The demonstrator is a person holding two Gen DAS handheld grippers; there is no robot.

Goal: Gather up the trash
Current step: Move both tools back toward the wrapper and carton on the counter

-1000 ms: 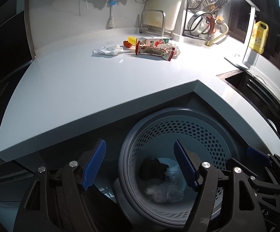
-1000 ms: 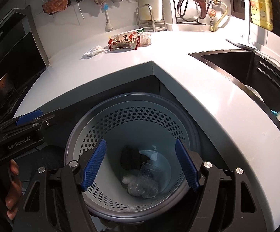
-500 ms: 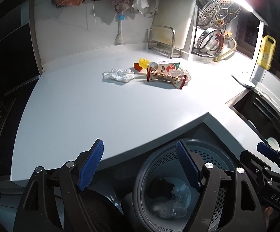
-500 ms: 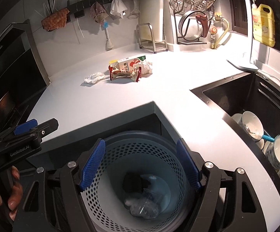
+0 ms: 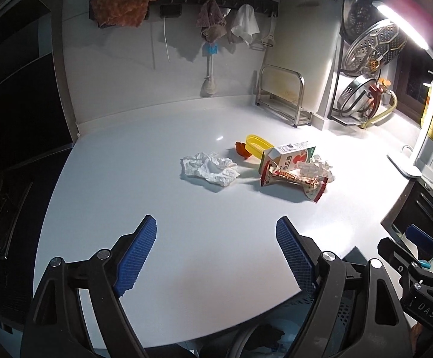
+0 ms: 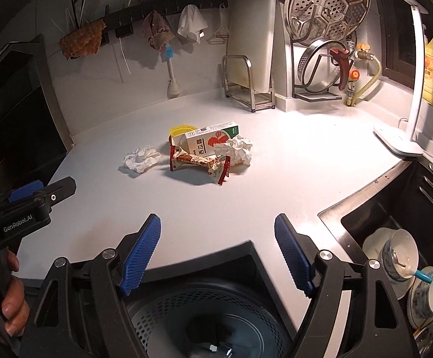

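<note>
Our left gripper (image 5: 216, 256) has just been spreading its jaws and stands released, nothing between the blue pads, only bare white counter (image 5: 127, 179) under it. Our right gripper (image 6: 218, 253) has likewise been widening and is empty, hanging over the counter's inner corner with the perforated bin (image 6: 210, 322) directly below at six o'clock.

The trash sits well ahead of both. In the left view a crumpled tissue (image 5: 209, 168) lies at twelve o'clock, apart from the rest. At one o'clock a small carton (image 5: 289, 158) lies on its side, with a twisted snack wrapper (image 5: 294, 180) touching its near side and a crumpled paper ball (image 5: 318, 167) just beside it at the right. Behind the carton we see a yellow lid (image 5: 256, 144) and a small orange piece (image 5: 242, 149).

Nothing lies between the grippers and that pile. Farther back stand a metal rack (image 5: 282, 95) with a white cutting board (image 5: 306, 50), and a steamer plate (image 6: 327, 3). At three o'clock in the right view stands a desk lamp (image 6: 407, 137); at four o'clock the sink (image 6: 395, 208) holds bowls (image 6: 401, 253).
</note>
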